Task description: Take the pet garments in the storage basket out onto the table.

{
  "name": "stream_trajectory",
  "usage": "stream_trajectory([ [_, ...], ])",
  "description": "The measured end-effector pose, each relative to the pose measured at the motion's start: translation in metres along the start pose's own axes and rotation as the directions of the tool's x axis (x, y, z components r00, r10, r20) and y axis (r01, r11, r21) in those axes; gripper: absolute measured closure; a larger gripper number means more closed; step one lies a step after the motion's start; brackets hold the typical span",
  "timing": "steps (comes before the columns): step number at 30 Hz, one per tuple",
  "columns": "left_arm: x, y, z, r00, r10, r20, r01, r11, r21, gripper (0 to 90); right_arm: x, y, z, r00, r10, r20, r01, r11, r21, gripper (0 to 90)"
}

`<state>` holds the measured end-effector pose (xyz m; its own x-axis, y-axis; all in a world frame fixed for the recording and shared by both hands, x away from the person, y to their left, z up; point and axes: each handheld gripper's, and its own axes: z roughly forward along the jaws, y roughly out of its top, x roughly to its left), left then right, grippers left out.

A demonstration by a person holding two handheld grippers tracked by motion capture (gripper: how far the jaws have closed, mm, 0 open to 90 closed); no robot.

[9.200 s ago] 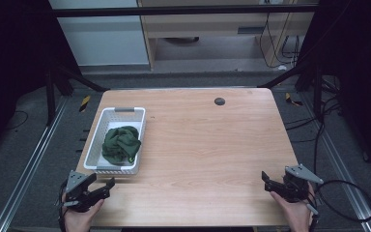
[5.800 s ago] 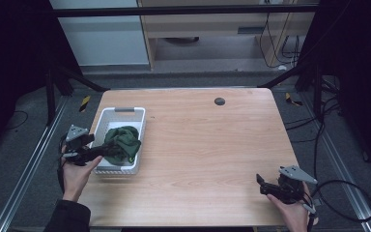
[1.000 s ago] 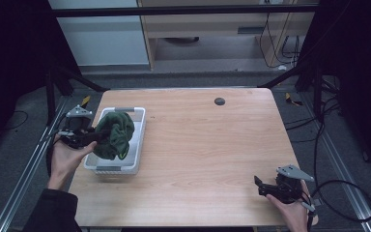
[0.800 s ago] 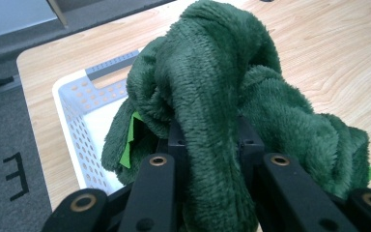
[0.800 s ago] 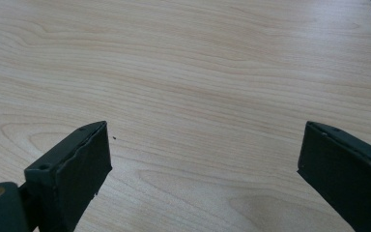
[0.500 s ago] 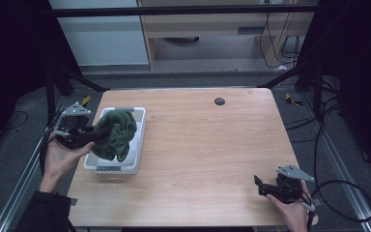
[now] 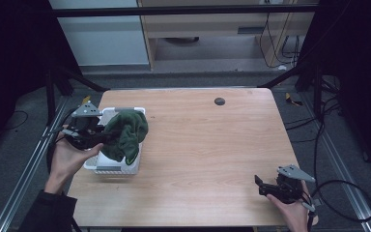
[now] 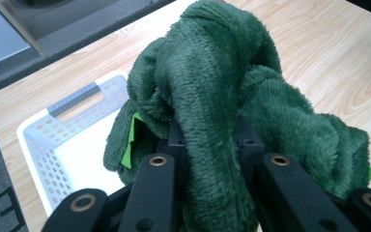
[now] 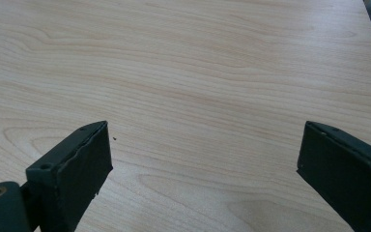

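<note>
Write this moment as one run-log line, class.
left gripper: shut on fluffy dark green cloth, lifted over white perforated plastic basket | right gripper: open, idle above wooden table

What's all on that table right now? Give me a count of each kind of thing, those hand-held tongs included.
Green fluffy cloth: 1
White perforated basket: 1
Hand-held tongs: 2, left tongs and right tongs
Small dark round spot in the tabletop: 1
Total: 5
</note>
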<state>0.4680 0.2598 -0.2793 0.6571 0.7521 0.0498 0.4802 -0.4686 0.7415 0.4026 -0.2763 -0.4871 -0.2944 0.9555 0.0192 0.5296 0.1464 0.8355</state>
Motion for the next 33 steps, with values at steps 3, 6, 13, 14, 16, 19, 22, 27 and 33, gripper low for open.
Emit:
stream_trajectory([
  [3, -0.003, 0.003, 0.001, 0.9998, 0.019, 0.006, -0.019, 0.9998, 0.009, 74.6, 0.0, 0.0, 0.0, 1.0, 0.0, 0.0, 0.0, 1.0, 0.001, 5.1],
  [6, -0.007, 0.008, 0.003, 0.9994, 0.032, 0.013, -0.032, 0.9994, 0.012, 74.6, 0.0, 0.0, 0.001, 1.0, -0.003, 0.001, 0.003, 1.0, 0.001, 5.1],
  [13, -0.018, 0.017, 0.012, 0.9979, 0.052, 0.039, -0.052, 0.9985, 0.014, 74.5, 0.0, 0.0, 0.0, 1.0, -0.001, 0.001, 0.001, 1.0, -0.001, 5.1],
  [14, -0.019, 0.018, 0.014, 0.9975, 0.057, 0.041, -0.058, 0.9982, 0.018, 74.5, 0.0, 0.0, 0.0, 1.0, -0.002, 0.0, 0.002, 1.0, -0.001, 5.1],
  [16, -0.022, 0.021, 0.018, 0.9966, 0.067, 0.048, -0.069, 0.9974, 0.024, 74.4, 0.0, 0.0, 0.0, 1.0, -0.001, 0.0, 0.001, 1.0, -0.002, 5.0],
  [19, -0.028, 0.025, 0.023, 0.9954, 0.076, 0.059, -0.078, 0.9967, 0.023, 74.4, 0.0, 0.0, 0.0, 1.0, 0.0, 0.001, 0.0, 1.0, -0.002, 5.0],
  [22, -0.032, 0.028, 0.027, 0.9933, 0.091, 0.071, -0.094, 0.9951, 0.031, 74.3, 0.0, 0.0, 0.0, 1.0, -0.001, 0.001, 0.001, 1.0, -0.003, 5.0],
  [27, -0.04, 0.032, 0.033, 0.991, 0.101, 0.088, -0.104, 0.994, 0.034, 74.2, 0.0, 0.0, 0.0, 1.0, -0.003, 0.003, 0.003, 1.0, -0.005, 4.9],
  [33, -0.05, 0.035, 0.046, 0.9876, 0.117, 0.104, -0.123, 0.991, 0.052, 74.2, 0.0, 0.0, 0.0, 1.0, -0.005, 0.002, 0.005, 1.0, -0.004, 4.9],
])
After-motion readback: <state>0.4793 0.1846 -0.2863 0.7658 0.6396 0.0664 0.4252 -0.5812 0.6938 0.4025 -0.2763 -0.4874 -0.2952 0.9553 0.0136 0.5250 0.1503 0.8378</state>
